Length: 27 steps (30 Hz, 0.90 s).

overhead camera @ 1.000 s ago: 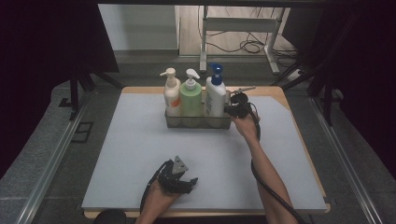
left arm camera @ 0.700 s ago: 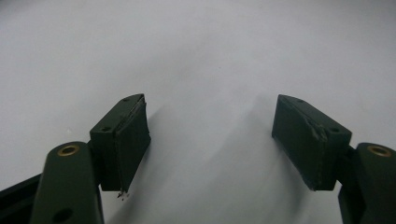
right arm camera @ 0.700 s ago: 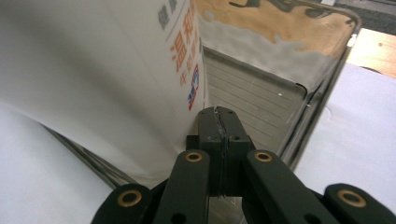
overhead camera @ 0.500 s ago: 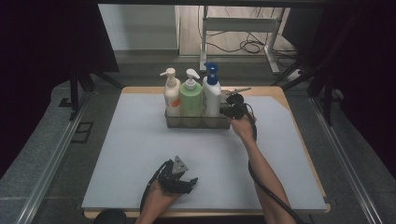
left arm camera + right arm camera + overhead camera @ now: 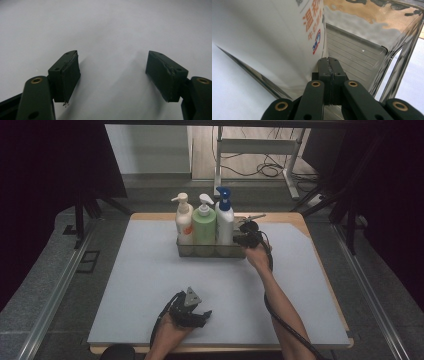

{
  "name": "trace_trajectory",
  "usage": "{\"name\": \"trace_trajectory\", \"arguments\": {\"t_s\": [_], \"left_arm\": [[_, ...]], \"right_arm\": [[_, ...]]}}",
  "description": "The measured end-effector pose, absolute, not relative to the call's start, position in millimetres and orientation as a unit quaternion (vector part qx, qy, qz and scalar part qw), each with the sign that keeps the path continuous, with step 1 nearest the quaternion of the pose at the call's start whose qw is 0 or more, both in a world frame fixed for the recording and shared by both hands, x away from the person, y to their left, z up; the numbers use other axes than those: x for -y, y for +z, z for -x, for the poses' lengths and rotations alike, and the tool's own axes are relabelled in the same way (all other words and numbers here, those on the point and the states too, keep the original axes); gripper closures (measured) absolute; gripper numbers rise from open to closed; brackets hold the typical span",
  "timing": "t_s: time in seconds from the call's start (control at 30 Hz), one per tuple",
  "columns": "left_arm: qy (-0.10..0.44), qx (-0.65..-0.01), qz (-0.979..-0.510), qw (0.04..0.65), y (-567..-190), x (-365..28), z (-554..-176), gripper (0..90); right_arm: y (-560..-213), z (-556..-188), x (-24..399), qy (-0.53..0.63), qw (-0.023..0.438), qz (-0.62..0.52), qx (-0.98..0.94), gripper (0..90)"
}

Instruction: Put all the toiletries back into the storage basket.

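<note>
The bottles and the right claw have shifted a little since a second ago: the blue-capped bottle (image 5: pixel 224 220) leaned away from the right claw half a second ago and now stands straight again.

The desk (image 5: pixel 150 290) is wide, flat and pale grey, with a wooden rim at its far edge. There is lots of bare room in front of the tray and on both sides of it. The clear tray (image 5: pixel 210 249) sits near the far edge and has shiny see-through walls. Three pump bottles stand in it in a row: a cream one (image 5: pixel 184 222), a green one (image 5: pixel 204 222) and the white blue-capped one.

The right arm reaches far forward. The right claw (image 5: pixel 245 240) is clenched tight on the tray's thin end wall (image 5: pixel 362 57), next to the white bottle.

The left claw (image 5: pixel 192 312) rests low near the front edge, released, nothing between its wide black jaws.
</note>
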State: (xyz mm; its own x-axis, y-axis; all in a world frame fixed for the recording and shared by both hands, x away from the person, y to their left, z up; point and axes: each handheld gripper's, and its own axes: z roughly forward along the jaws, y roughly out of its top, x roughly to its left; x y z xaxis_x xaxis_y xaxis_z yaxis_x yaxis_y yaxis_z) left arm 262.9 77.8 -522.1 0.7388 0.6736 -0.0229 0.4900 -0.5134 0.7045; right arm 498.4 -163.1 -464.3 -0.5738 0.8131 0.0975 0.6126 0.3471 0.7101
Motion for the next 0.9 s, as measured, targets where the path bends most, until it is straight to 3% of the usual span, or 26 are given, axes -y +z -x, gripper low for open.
{"name": "trace_trajectory", "arguments": {"t_s": [0.9], "left_arm": [[0.127,-0.338,-0.861,0.358,-521.8,-77.9,-262.9,26.6]], "right_arm": [[-463.6,-488.3,161.0,0.367,0.126,-0.420,-0.820,89.5]]}}
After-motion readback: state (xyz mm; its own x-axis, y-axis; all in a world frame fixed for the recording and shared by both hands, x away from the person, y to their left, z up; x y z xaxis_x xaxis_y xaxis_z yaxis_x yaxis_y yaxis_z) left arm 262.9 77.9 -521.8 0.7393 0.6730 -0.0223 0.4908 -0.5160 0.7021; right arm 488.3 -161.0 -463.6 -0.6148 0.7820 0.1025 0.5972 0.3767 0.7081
